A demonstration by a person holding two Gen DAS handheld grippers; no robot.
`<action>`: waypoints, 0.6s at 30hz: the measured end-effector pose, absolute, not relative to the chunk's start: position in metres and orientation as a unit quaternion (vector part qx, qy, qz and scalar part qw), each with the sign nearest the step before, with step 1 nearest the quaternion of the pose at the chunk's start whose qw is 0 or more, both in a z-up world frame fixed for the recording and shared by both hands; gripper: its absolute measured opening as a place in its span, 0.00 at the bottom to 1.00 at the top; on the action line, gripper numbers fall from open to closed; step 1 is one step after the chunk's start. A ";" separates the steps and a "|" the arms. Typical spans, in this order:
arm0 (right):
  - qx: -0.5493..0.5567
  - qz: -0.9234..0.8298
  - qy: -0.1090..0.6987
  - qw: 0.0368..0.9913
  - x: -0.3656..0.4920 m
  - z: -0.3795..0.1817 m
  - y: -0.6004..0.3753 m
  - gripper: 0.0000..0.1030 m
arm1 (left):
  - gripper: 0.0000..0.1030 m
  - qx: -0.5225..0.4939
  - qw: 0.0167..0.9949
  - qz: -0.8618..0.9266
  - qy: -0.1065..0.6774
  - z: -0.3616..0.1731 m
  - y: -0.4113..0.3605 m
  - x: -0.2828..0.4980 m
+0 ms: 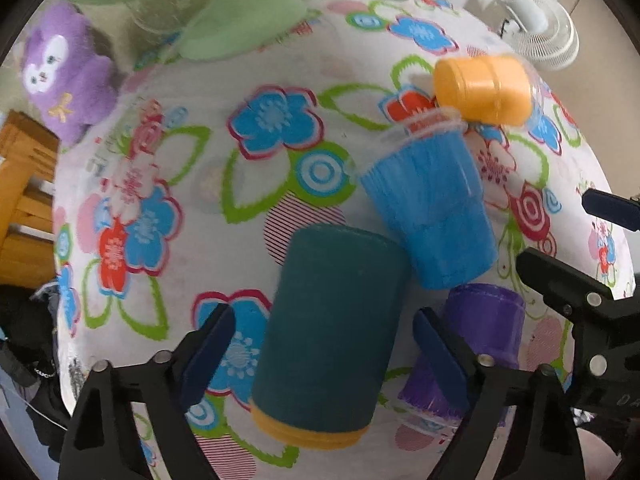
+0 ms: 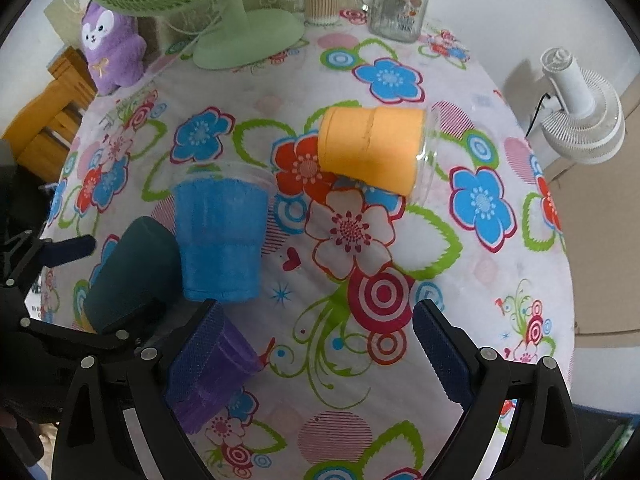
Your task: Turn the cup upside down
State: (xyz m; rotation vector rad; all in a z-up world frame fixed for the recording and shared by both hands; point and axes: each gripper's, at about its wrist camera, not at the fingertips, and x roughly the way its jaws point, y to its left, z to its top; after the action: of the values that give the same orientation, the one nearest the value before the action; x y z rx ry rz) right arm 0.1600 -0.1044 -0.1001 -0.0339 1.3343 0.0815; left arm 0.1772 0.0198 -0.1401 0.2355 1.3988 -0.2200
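The dark teal cup (image 1: 328, 332) is being framed, untouched, between the wide-open left tongs (image 1: 322, 354) on the floral table (image 1: 260, 184). The right tongs (image 2: 316, 350) are being held open, empty, beside the purple cup (image 2: 224, 364).

I'm looking over a tabletop (image 2: 472, 280) wearing a flowered cloth, with a green fan (image 2: 224, 20), purple plush toy (image 2: 110, 50) and glass jar (image 2: 400, 4) sitting far ahead of the jaws. A white fan (image 2: 584, 116) is standing off right, wooden furniture (image 2: 48, 120) left.
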 end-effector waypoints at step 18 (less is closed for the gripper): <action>-0.019 0.040 0.637 0.770 0.164 -0.117 -0.100 0.94 | 0.70 0.113 0.748 -0.103 0.646 -0.161 0.015 0.178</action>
State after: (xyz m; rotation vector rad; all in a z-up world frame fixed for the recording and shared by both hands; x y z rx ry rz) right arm 0.1641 -0.0998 -0.1168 -0.0403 1.3817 0.0871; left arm 0.1777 0.0147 -0.1605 0.2481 1.4121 -0.2248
